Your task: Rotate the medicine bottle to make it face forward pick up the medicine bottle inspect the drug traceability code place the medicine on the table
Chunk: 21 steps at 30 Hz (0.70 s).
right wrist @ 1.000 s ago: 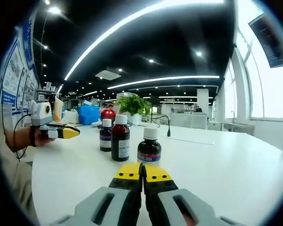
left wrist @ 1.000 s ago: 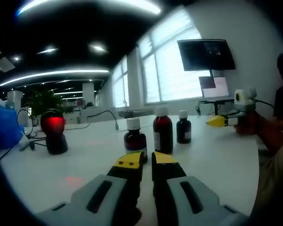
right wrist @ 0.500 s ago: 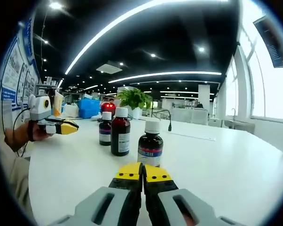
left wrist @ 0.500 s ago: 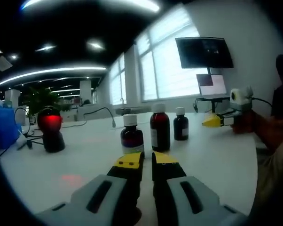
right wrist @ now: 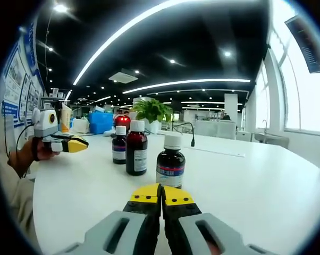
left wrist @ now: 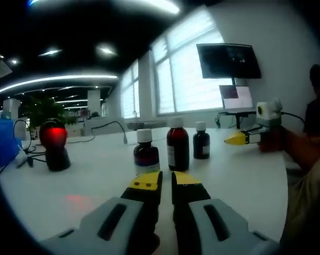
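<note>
Three brown medicine bottles with white caps stand upright in a row on the white table (left wrist: 240, 170). The short bottle (left wrist: 146, 155) is nearest my left gripper (left wrist: 166, 179), then the tall bottle (left wrist: 177, 147) and the small bottle (left wrist: 201, 141). My left gripper's yellow-tipped jaws are shut and empty, just short of the short bottle. In the right gripper view the short bottle (right wrist: 170, 167) stands ahead of my right gripper (right wrist: 161, 194), also shut and empty, with the tall bottle (right wrist: 136, 154) and small bottle (right wrist: 119, 144) behind. Each gripper shows in the other's view, hand-held: right gripper (left wrist: 238, 139), left gripper (right wrist: 76, 144).
A black barcode scanner (left wrist: 54, 147) glowing red stands at the left, casting a red spot on the table (left wrist: 77, 201). The scanner (right wrist: 123, 120) sits beyond the bottles near a potted plant (right wrist: 152, 112) and blue bin (right wrist: 100, 121). A monitor (left wrist: 229, 61) hangs on the wall.
Both views have drifted slightly with the hands; the bottles sit a little further left in the left gripper view. Nothing was gripped or moved on the table.
</note>
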### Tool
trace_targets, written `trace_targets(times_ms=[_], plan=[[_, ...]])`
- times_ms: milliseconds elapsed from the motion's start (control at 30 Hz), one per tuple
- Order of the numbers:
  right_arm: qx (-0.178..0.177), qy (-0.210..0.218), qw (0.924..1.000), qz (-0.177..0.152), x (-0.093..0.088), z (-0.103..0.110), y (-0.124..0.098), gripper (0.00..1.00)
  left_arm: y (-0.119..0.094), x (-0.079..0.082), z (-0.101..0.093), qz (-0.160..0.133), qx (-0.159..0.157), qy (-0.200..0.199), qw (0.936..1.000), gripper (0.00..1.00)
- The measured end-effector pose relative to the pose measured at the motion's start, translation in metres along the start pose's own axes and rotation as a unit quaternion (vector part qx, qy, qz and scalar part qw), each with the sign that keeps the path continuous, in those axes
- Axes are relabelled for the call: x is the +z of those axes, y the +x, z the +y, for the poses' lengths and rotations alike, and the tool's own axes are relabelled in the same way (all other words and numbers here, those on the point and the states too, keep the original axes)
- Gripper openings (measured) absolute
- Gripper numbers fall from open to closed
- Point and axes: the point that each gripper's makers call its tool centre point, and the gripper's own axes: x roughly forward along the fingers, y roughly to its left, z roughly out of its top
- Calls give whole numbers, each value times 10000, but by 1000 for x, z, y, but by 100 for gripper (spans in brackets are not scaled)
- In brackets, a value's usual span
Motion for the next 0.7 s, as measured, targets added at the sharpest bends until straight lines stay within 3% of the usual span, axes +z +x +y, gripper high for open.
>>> trace_targets(times_ms=[700], plan=[[0, -130, 9999, 66, -3, -1, 0, 0, 2, -1, -2, 61, 22, 55, 10000, 1]])
